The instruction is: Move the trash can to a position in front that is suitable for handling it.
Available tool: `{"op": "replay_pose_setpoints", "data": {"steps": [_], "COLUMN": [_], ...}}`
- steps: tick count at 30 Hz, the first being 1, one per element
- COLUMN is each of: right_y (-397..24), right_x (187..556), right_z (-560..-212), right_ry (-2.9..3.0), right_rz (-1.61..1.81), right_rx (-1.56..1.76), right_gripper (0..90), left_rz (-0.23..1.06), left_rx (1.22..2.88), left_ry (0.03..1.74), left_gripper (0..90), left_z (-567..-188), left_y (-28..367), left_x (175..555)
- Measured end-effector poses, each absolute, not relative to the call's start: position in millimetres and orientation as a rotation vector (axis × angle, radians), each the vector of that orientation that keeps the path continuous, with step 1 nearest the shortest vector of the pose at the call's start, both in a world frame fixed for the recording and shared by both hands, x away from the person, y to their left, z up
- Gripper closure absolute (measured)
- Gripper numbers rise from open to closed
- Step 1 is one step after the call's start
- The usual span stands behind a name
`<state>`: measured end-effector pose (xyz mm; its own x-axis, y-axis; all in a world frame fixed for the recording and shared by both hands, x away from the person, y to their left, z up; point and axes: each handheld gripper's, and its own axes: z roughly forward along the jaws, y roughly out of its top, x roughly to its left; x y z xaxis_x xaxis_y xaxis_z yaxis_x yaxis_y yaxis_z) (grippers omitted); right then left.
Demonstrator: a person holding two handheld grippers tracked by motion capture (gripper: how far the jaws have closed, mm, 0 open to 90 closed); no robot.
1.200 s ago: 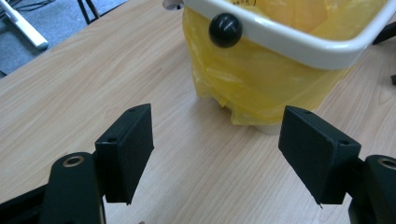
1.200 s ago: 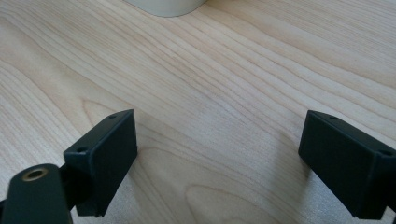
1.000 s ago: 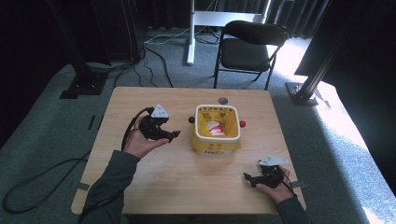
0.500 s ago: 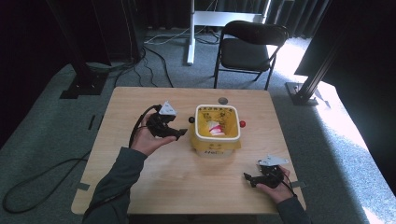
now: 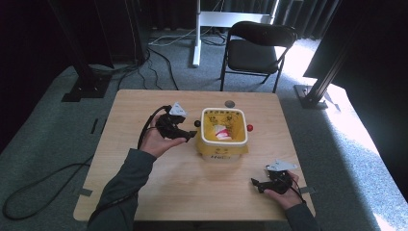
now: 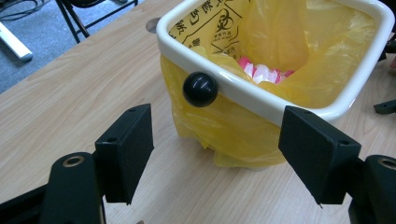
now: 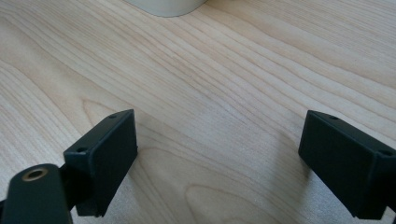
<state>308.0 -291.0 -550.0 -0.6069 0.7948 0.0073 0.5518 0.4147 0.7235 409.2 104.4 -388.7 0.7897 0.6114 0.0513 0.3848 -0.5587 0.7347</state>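
So the left tongs (image 5: 191, 135) are closing in on the small white bin (image 5: 223, 142) with the yellow biohazard liner (image 6: 261, 135), which sits around the middle of the desk (image 5: 144, 192), a bit toward the far side. In the left gripper view the jaws are spread wide with nothing between them, lined up on the black ball knob (image 6: 200, 88) sticking out of the bin's left rim. I'd say this is the approach step: nothing grabbed yet, just aiming.

Next move, as I read it, is to push forward a touch so the knob sits between the pads, then squeeze. The knob is round and glossy, so it could slip out if the jaws come in off-centre. There's a matching red knob (image 5: 249, 128) on the bin's right side.

The right tongs (image 5: 256, 185) are parked well apart, near the right front corner of the desk, resting low over bare wood. Jaws wide open there too, holding nothing. Inside the bin there's some crumpled red-and-white waste (image 6: 262, 72), can't tell exactly what.

Surface is a pale wood-grain desk with a round cable hole (image 5: 230, 104) at the far edge. Room: grey carpet, a black folding chair (image 5: 257, 53) beyond the desk, black stand legs on both sides, dark curtains, cables (image 5: 43, 185) trailing over the floor on the left, and a sunlit patch far right.
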Motion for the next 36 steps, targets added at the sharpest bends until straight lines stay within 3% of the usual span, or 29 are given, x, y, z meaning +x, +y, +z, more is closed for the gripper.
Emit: {"op": "replay_pose_setpoints", "data": {"steps": [36], "right_y": [-291.0], "right_x": [308.0], "right_z": [-550.0], "right_ry": [2.338], "right_rz": [1.006], "right_rx": [1.161], "right_gripper": [10.9], "left_rz": [0.369], "left_rx": [2.256], "left_ry": [0.746], "left_gripper": [26.6], "left_z": [-398.4], "left_y": [65.3], "left_x": [423.1]}}
